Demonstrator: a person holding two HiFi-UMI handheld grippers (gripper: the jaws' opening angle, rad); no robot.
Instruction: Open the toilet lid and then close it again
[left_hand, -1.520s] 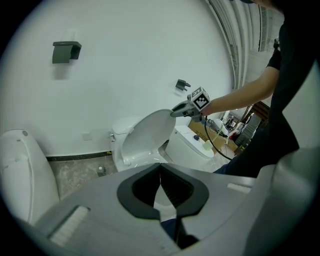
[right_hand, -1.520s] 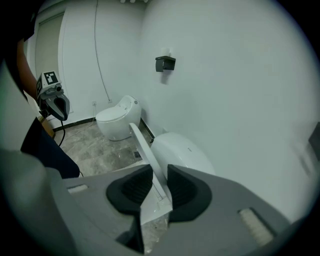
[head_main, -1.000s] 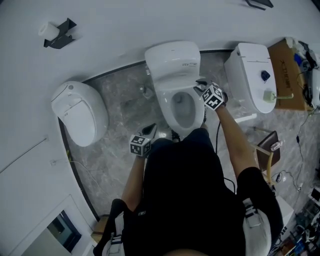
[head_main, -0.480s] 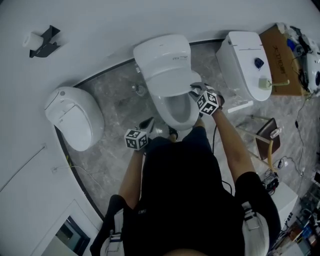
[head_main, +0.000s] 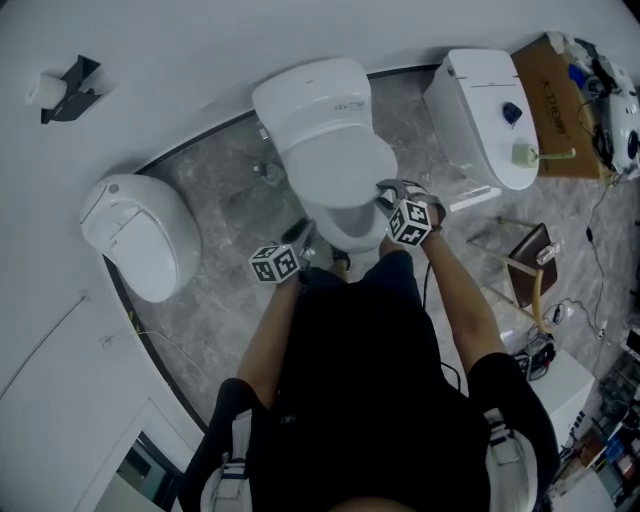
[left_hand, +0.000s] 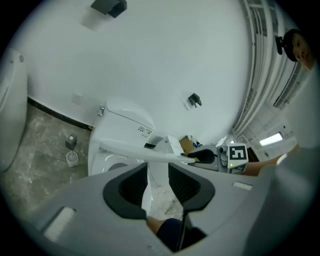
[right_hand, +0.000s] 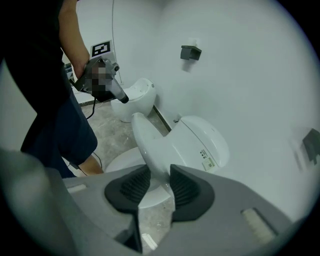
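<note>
1. Toilet lid (head_main: 338, 168) hangs part-way down over the bowl (head_main: 352, 228), hinged below the cistern (head_main: 310, 95). Judging from that tilt, the closing half of the task is in hand.
2. The right gripper (head_main: 388, 193) has the lid's front rim between its fingers, one pad on each face. Holding out at the rim, far from the hinge, gives the most control over how fast the lid drops. The fingers are easing apart, so a release looks close.
3. The left gripper (head_main: 300, 236) sits low beside the bowl's front-left corner. Its fingers are opening to a middling gap with nothing between them. It appears to be standing by and takes none of the load.
4. The head view alone gives the layout from above: a gripper on each side of the bowl and the person standing close to its front. Seen from overhead, the lid's tilt is hard to judge.
5. The left gripper view shows what the head view cannot. The lid appears edge-on, a thin slab reaching out above the seat (left_hand: 112, 165) with open space under it, and the right gripper's dark finger is at its tip.
6. Only the right gripper view shows the grip itself, with the rim running down between the ribbed pads and the bowl beneath.
</note>
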